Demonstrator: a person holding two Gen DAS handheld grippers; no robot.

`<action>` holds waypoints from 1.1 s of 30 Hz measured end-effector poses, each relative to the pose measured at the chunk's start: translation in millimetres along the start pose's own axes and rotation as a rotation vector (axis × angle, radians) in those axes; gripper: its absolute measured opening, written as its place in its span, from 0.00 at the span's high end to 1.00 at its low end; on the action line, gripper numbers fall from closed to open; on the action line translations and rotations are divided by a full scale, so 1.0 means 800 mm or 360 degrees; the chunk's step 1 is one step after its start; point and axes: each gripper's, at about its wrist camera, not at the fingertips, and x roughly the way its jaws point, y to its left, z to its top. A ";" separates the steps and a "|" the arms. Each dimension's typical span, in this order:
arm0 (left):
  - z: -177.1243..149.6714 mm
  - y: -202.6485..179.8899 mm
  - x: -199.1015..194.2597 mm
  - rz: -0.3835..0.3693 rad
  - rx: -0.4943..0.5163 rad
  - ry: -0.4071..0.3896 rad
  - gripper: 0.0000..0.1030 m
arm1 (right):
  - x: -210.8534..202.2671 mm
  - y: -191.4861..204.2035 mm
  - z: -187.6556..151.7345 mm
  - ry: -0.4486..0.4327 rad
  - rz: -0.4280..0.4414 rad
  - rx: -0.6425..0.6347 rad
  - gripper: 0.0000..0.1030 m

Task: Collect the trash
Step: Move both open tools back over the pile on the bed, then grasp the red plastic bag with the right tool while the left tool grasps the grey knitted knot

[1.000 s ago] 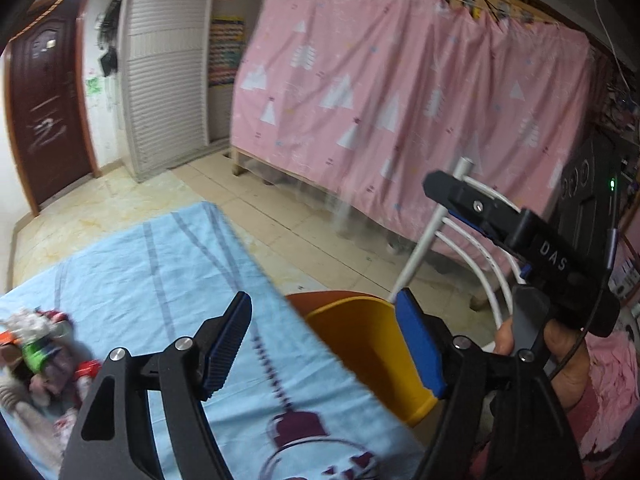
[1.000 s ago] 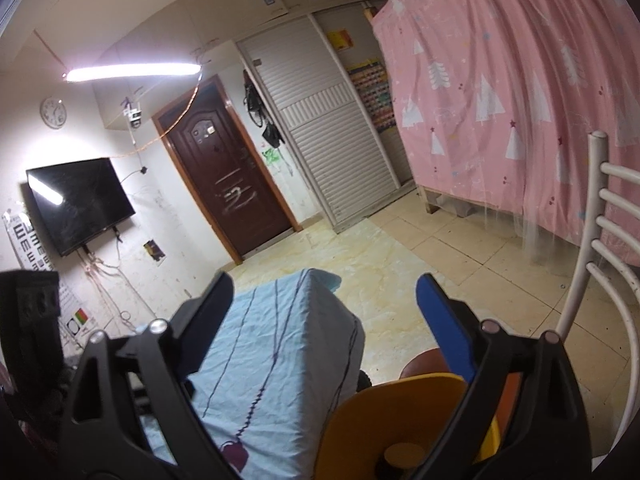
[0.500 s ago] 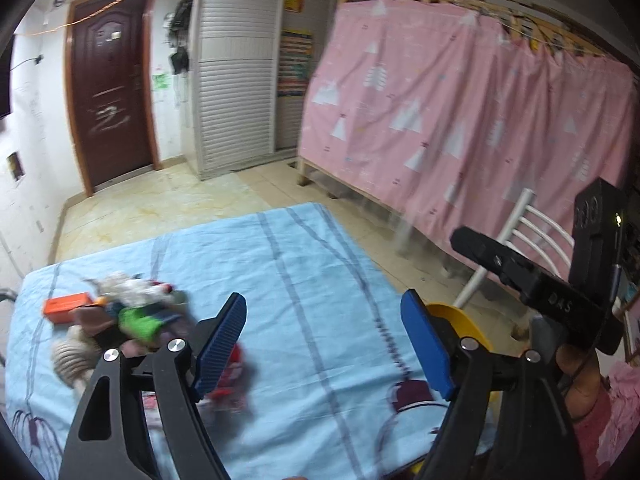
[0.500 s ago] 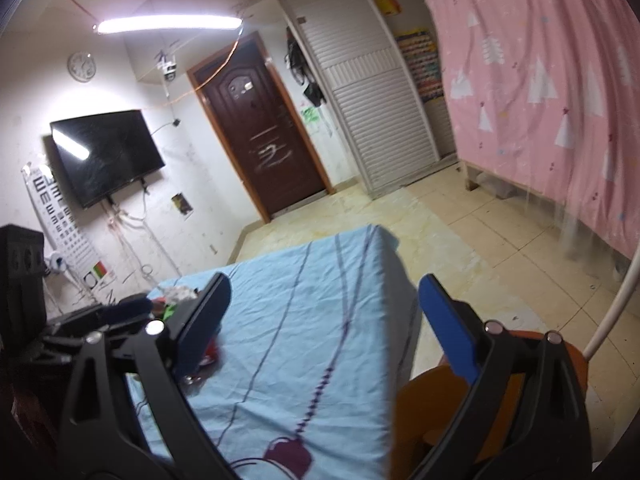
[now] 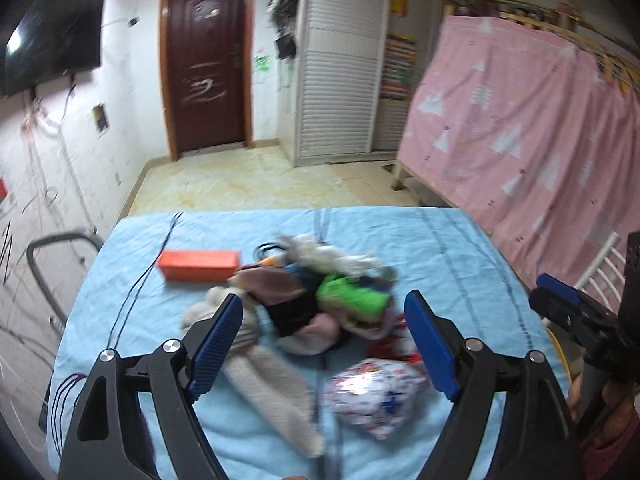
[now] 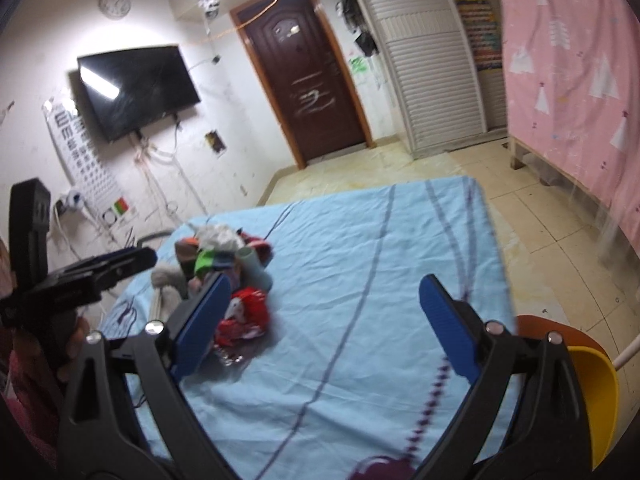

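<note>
- left gripper (image 5: 323, 344) has swung round from the yellow bin side; a second ago it looked at the pink curtain and table corner, now it faces the trash pile (image 5: 316, 300) head on, jaws spread wide, nothing between them
- right gripper (image 6: 322, 330) also turned toward the table; jaws released and wide, empty; before it showed mostly floor and bin, now the blue tablecloth (image 6: 360, 280) fills its lower view
- trash pile sits mid-table on the cloth, left of centre in the right wrist view (image 6: 216, 256); mixed soft bits, beige, pink, dark, blurred so the single pieces are hard to tell
- green wrapper (image 5: 352, 298) lies on top of the pile, just beyond the left gripper's open jaws
- crumpled white printed wrapper (image 5: 376, 394) lies nearest the left gripper, low between the fingers, touching the cloth
- red-and-white wrapper (image 6: 246, 314) is at the near edge of the pile, just beside the right gripper's left finger
- orange box (image 5: 199, 265) lies flat on the cloth, left of the pile, just beside it
- yellow bin (image 6: 596, 396) is now only at the right edge of the right wrist view, off the table corner; earlier it was centre-low in both views
- right gripper shows at the right margin of the left wrist view (image 5: 560, 300), apart from the pile
- dark door (image 5: 206, 56) and wall TV (image 6: 136, 88) now in both views
</note>
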 end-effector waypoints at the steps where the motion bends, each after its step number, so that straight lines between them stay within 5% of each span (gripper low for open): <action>1: -0.001 0.008 0.003 0.0010 -0.0017 0.0006 0.27 | 0.006 0.005 0.000 0.0018 0.0003 -0.0014 0.08; 11: -0.022 0.073 0.043 0.0118 -0.0148 0.0111 0.25 | 0.062 0.053 -0.006 0.0212 -0.0013 -0.0175 0.06; 23: -0.040 0.095 0.075 0.0044 -0.0174 0.0214 0.26 | 0.101 0.087 -0.013 0.0346 -0.0077 -0.0317 0.06; 27: -0.044 0.097 0.081 0.0025 -0.0196 0.0210 0.46 | 0.111 0.090 -0.013 0.0377 -0.0115 -0.0317 0.06; 33: -0.046 0.115 0.071 -0.0002 -0.0300 0.0150 0.49 | 0.123 0.085 -0.010 0.0423 -0.0141 -0.0262 0.06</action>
